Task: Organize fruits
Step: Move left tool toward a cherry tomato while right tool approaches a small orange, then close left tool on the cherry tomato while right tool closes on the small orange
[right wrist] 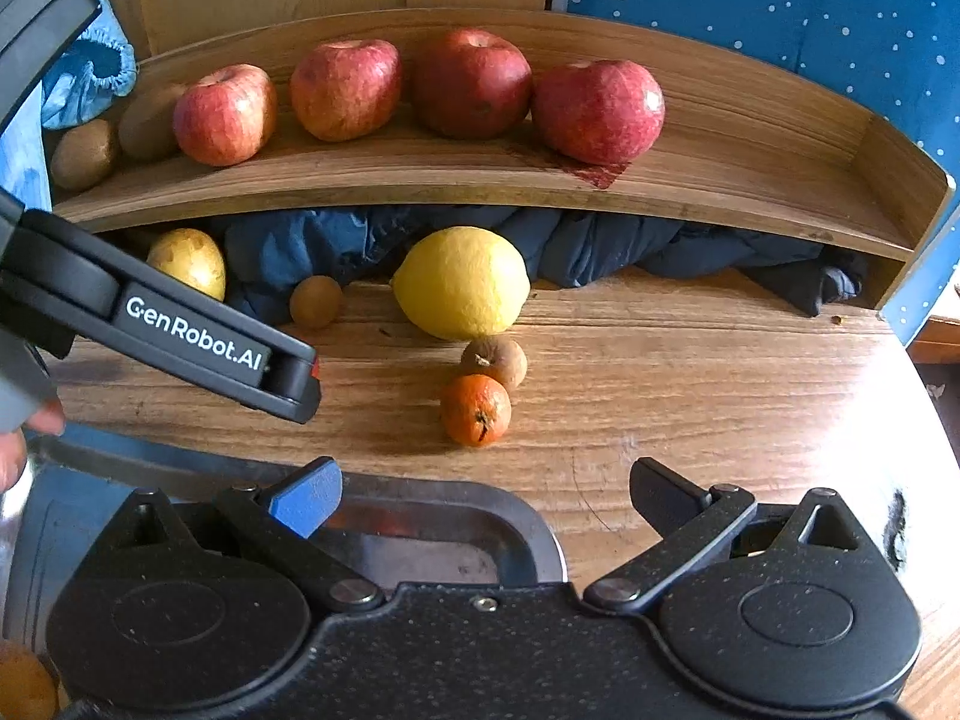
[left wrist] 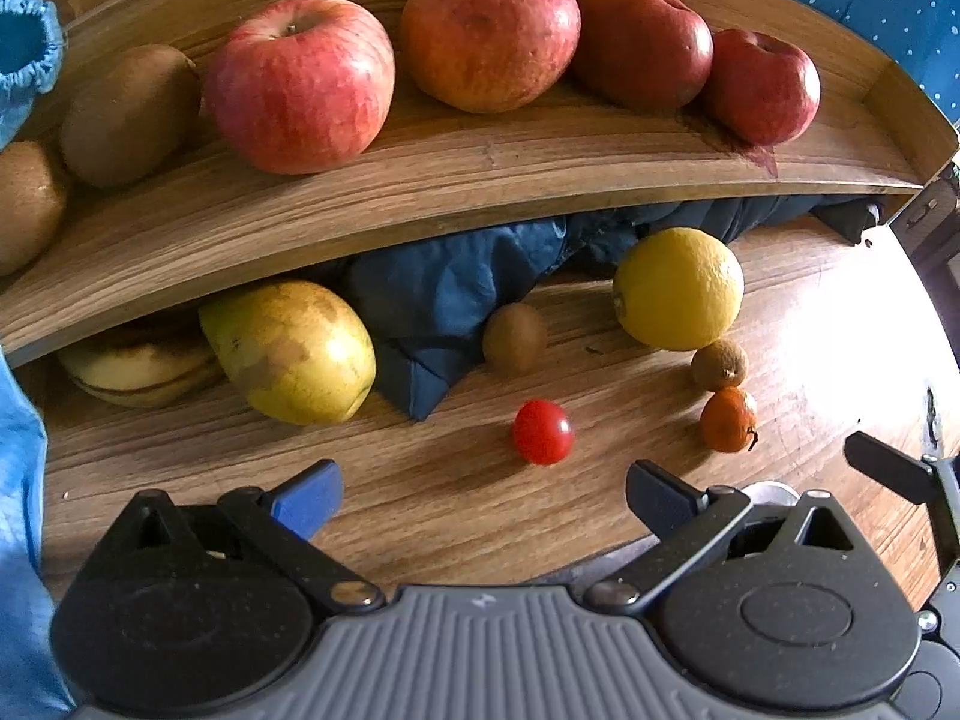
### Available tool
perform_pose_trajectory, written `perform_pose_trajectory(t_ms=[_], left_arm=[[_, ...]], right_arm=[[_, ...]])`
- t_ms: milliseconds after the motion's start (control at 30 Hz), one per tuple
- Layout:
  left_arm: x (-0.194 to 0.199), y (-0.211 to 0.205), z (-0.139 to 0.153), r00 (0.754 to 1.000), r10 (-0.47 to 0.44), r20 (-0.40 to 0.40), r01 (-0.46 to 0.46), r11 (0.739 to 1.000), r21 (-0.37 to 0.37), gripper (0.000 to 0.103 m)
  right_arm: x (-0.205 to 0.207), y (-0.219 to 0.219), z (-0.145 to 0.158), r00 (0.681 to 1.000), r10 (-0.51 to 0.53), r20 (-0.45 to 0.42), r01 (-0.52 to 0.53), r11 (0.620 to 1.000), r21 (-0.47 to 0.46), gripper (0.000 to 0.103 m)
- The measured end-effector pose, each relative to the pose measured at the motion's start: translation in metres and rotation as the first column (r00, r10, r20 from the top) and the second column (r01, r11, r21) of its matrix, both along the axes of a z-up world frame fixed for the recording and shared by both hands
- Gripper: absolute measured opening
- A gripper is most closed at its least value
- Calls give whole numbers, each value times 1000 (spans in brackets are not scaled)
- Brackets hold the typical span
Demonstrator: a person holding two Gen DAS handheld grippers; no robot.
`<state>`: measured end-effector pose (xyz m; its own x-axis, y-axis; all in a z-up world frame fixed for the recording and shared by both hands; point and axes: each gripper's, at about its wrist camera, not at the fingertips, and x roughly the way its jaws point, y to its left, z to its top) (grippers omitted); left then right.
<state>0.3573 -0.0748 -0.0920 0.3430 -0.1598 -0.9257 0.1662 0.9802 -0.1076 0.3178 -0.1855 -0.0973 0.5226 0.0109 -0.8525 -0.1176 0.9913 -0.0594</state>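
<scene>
**Loose fruit waiting on the table, both tools empty**

Left wrist view: the left tool (left wrist: 483,495) is spread wide and holds nothing, aimed at a cherry tomato (left wrist: 542,431) just ahead on the table (left wrist: 420,510). Picking it looks like the step in hand; the next move calls for a gentle close. The shelf (left wrist: 480,180) carries four apples (left wrist: 299,83) and kiwis (left wrist: 129,114).

Right wrist view: the right tool (right wrist: 485,495) is also wide and empty, over a metal tray (right wrist: 528,534) whose contents I cannot make out. A lemon (right wrist: 461,282) and small orange (right wrist: 476,409) lie beyond.
</scene>
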Motion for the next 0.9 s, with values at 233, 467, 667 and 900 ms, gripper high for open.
perform_pose_trajectory(t_ms=[233,467,667,900], left_arm=[[6,-1,-2,1000,-7,10,8,1000,-25,101],[9,-7,-4,1000,-1,0,1,997,-77,91],[10,-11,-4,1000,4,3,-4,994,-106,81],[12,-9,-6,1000,14,-10,-15,992,-127,68]], right_arm=[[8,1,-5,1000,0,-1,0,1000,-14,93],[16,0,-8,1000,-1,-8,1,1000,1,82],[20,3,-9,1000,25,-2,-25,1000,14,70],[22,4,-10,1000,21,-4,-21,1000,10,56]])
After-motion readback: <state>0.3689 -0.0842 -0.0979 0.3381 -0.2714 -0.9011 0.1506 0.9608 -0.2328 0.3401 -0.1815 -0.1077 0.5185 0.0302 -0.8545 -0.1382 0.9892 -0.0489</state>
